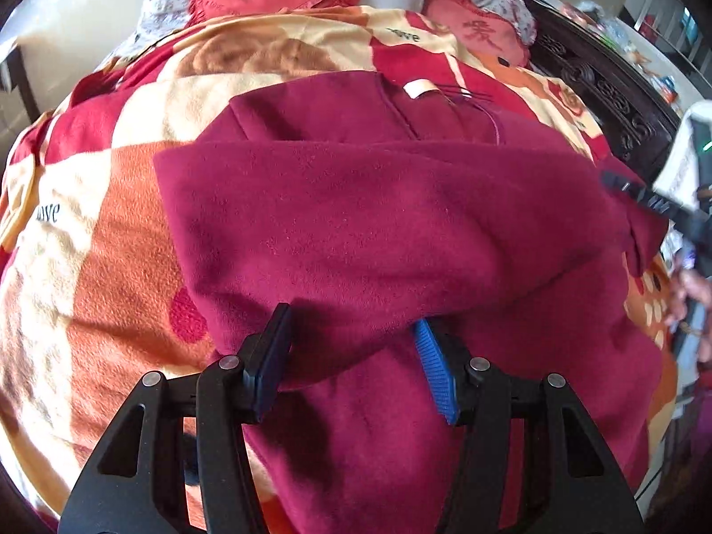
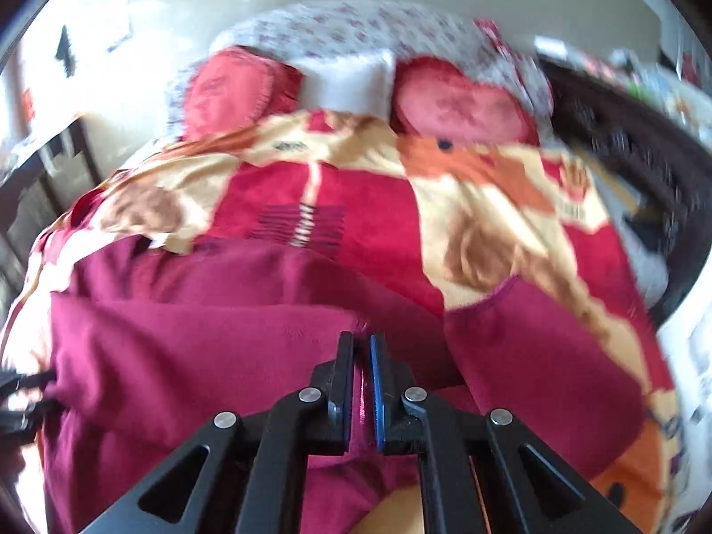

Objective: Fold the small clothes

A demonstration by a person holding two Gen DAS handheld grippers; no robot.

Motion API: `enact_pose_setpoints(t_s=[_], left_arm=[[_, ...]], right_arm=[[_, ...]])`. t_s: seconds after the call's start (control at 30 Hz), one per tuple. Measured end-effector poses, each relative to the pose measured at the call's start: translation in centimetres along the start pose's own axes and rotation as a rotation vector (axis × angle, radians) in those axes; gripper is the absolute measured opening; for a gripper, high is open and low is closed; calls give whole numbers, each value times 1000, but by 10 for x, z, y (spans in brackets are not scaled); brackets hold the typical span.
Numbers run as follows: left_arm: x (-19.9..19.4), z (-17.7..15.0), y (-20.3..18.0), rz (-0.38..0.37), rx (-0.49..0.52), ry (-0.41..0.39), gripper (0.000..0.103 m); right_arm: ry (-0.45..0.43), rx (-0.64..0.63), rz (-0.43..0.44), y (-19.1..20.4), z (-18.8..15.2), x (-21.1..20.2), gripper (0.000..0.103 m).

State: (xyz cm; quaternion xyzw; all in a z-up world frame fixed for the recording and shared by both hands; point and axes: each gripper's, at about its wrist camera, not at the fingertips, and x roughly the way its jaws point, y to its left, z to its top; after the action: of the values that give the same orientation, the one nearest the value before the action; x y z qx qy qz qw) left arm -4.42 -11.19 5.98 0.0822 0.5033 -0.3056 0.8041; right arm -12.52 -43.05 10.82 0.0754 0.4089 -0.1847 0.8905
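Left wrist view: left gripper [image 1: 351, 356] jaws part-open, straddling a fold of the maroon garment [image 1: 378, 222] on the bed blanket [image 1: 89, 267], not pinching. Closing now may grab several layers.

Right wrist view: right gripper [image 2: 361, 382] jaws clamped on maroon cloth. Pulling could drag the fold askew. Blurred; garment edges and sleeve hard to make out.

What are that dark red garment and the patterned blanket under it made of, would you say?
The dark red garment looks like a soft brushed knit or fleece: matte, faintly fuzzy, draping in rounded folds. The patterned blanket seems to be plush fleece, probably synthetic: its pile catches the light with a slight sheen and shows brushed streaks. Neither fibre can be confirmed by sight.
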Motion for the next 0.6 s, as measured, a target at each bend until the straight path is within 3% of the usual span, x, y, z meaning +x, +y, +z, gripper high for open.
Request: enact_pose_setpoints(t_s=[0.13, 0.27, 0.47, 0.6], left_arm=[[-15, 6, -5, -18, 3, -35, 55], [-20, 12, -13, 23, 34, -81, 55], [-9, 18, -15, 23, -25, -78, 55], [6, 18, -13, 68, -36, -64, 55]], right_arm=[[93, 36, -6, -16, -3, 32, 4], [40, 129, 48, -32, -7, 3, 6], [28, 69, 163, -3, -14, -25, 7], [86, 30, 196, 17, -22, -7, 8]])
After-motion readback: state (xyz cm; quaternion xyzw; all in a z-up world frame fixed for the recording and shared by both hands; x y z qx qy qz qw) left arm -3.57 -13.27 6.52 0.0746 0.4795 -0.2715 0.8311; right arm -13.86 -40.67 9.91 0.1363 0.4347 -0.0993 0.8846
